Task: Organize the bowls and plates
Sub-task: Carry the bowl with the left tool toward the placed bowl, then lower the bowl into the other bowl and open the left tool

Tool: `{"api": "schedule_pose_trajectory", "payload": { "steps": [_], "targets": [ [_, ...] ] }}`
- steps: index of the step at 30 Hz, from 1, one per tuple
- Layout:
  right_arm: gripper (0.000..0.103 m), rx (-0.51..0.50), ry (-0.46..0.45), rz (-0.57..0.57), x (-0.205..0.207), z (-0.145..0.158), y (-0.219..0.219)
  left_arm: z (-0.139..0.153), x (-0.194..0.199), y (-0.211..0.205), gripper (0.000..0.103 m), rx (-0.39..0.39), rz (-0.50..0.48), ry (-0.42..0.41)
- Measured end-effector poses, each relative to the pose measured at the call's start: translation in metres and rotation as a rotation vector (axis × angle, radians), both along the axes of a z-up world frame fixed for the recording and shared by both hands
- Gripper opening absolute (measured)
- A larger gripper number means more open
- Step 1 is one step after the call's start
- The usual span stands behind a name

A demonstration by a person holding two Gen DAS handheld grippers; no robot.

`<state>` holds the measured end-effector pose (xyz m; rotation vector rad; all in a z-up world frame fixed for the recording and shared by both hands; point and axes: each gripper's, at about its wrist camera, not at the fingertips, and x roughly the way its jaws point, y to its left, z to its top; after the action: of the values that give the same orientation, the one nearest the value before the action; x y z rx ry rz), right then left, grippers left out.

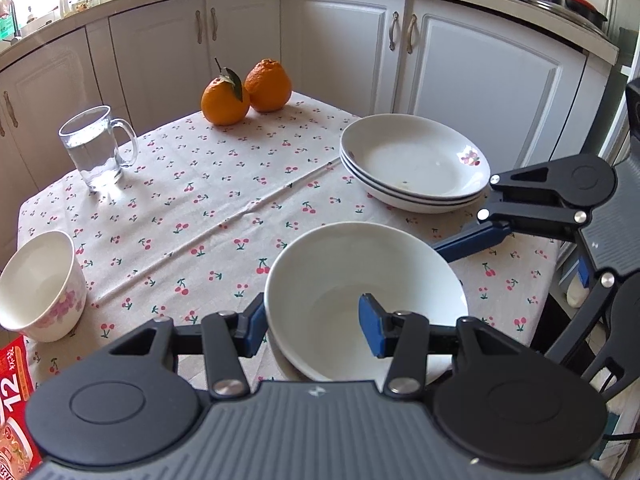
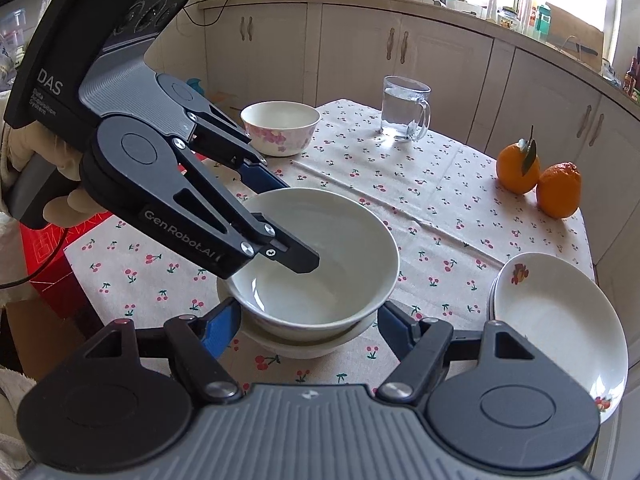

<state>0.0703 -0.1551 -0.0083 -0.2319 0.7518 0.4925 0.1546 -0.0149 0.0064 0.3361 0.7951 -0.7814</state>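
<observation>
A plain white bowl (image 1: 360, 292) (image 2: 320, 264) sits nested in a second white bowl (image 2: 304, 344) on the cherry-print tablecloth. My left gripper (image 1: 316, 326) (image 2: 276, 220) straddles the top bowl's rim, one finger inside and one outside, jaws open and not pressing the wall. My right gripper (image 2: 308, 324) (image 1: 452, 248) is open, its fingers on either side of the lower bowl. A stack of three white plates (image 1: 414, 160) (image 2: 560, 324) lies to the right. A flowered white bowl (image 1: 40, 284) (image 2: 280, 126) stands at the far left.
A glass mug of water (image 1: 98, 146) (image 2: 404, 108) and two oranges (image 1: 244, 90) (image 2: 538, 178) stand on the table (image 1: 224, 208). A red box (image 1: 14, 404) sits at the left table edge. White cabinets (image 1: 340, 36) surround the table.
</observation>
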Motion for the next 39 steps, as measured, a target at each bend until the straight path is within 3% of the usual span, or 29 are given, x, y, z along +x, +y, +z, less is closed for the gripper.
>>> {"api": "schedule_pose_trajectory", "payload": {
  "steps": [10, 16, 20, 26, 37, 39],
  "targets": [
    [0.079, 0.010, 0.008, -0.002, 0.001, -0.002, 0.000, -0.001, -0.002, -0.001, 0.049, 0.008, -0.010, -0.015],
    [0.080, 0.009, 0.005, -0.003, 0.001, -0.002, 0.000, -0.003, -0.003, -0.002, 0.063, 0.005, -0.017, -0.017],
    [0.091, 0.026, -0.014, 0.014, -0.004, 0.002, 0.000, 0.000, -0.004, 0.000, 0.073, -0.005, -0.012, -0.032],
    [0.099, 0.023, -0.044, 0.026, -0.008, 0.008, 0.003, 0.007, -0.008, 0.014, 0.076, -0.013, 0.022, -0.057],
    [0.103, 0.021, -0.074, 0.042, -0.012, 0.018, 0.009, 0.012, -0.029, 0.046, 0.082, -0.045, 0.091, -0.096],
    [0.103, 0.015, -0.074, 0.050, -0.011, 0.019, 0.012, 0.012, -0.032, 0.052, 0.087, -0.052, 0.108, -0.108]
  ]
}}
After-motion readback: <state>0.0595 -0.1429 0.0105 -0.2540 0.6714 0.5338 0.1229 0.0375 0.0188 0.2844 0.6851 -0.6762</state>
